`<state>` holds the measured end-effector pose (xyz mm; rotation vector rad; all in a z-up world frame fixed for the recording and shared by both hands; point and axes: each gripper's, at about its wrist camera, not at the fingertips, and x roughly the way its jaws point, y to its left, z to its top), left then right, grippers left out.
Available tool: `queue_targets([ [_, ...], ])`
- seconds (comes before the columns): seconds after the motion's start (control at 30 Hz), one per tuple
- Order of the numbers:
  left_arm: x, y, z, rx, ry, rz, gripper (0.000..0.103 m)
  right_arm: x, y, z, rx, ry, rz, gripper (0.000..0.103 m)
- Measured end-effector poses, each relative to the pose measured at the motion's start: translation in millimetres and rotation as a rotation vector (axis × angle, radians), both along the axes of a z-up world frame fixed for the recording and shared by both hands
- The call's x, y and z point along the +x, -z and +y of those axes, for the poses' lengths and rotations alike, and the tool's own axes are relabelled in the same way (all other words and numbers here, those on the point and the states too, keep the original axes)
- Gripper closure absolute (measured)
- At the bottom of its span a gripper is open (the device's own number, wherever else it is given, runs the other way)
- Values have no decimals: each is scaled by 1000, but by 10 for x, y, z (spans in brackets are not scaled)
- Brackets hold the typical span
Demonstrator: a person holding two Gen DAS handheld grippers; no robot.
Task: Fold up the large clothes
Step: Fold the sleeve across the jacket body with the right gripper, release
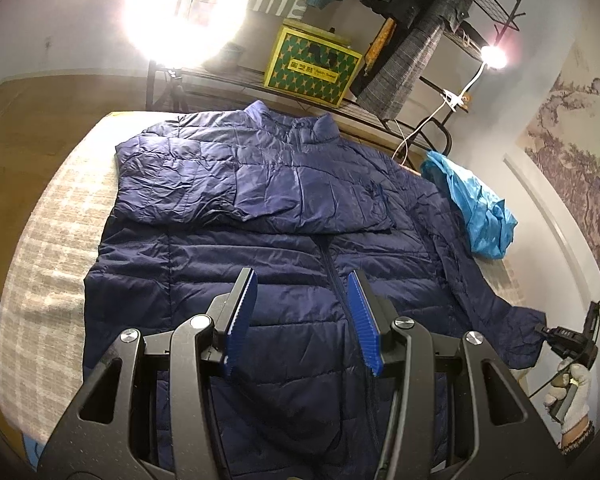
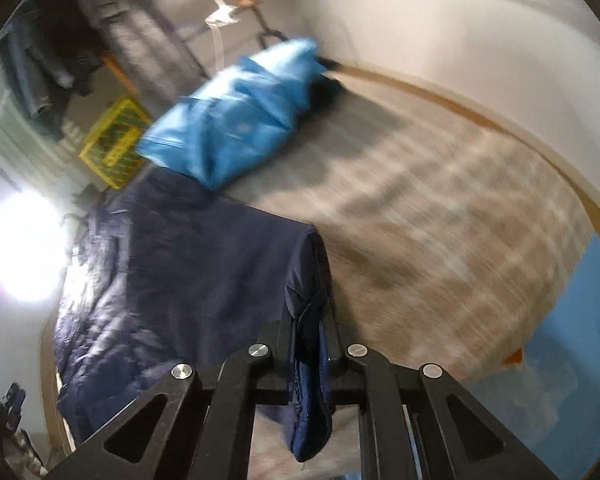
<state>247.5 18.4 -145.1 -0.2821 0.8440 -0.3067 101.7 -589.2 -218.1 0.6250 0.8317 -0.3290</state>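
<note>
A navy puffer jacket (image 1: 268, 216) lies front up on the checked bed cover (image 1: 52, 240), collar at the far end. One sleeve (image 1: 204, 184) is folded across the chest. My left gripper (image 1: 302, 312) is open and empty, hovering above the jacket's lower front by the zipper. My right gripper (image 2: 310, 320) is shut on the cuff of the other sleeve (image 2: 308, 280); the right wrist view is blurred. In the left wrist view the right gripper (image 1: 556, 338) holds that cuff (image 1: 520, 332) at the bed's right edge.
A light blue garment (image 1: 476, 208) lies bunched at the bed's far right, also in the right wrist view (image 2: 236, 120). Behind the bed stand a metal rack with hanging clothes (image 1: 416, 40), a yellow-green box (image 1: 312, 66) and two bright lamps (image 1: 184, 8). A wall runs along the right.
</note>
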Motion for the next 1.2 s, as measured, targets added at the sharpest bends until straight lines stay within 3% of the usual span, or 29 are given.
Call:
queue_targets([
  [0.2,12,-58,97,-30,-16,-13,56,342,-614,735,-54,-188,-118,97],
  [0.43,21,-151,260,-66,-56,-31,56,873,-969,1798,-39,-444,-214,97],
  [0.6,37,-176,377,-76,-83,-38,56,1235,-868,2532,-2,-591,-223,97],
  [0.77,88,-120,424,-70,-106,-23,56,1538,-565,3152,35,-723,-191,97],
  [1.0,164,-40,342,-57,-98,-5,56,1816,-18,3625,63,-836,-100,95],
  [1.03,180,-12,315,-61,-90,4,56,1833,27,3666,55,-846,-95,89],
  [1.13,211,77,266,-81,-69,33,55,1863,73,3685,52,-859,-93,56],
  [1.2,216,143,224,-105,-48,56,56,1858,29,3610,84,-861,-110,53],
])
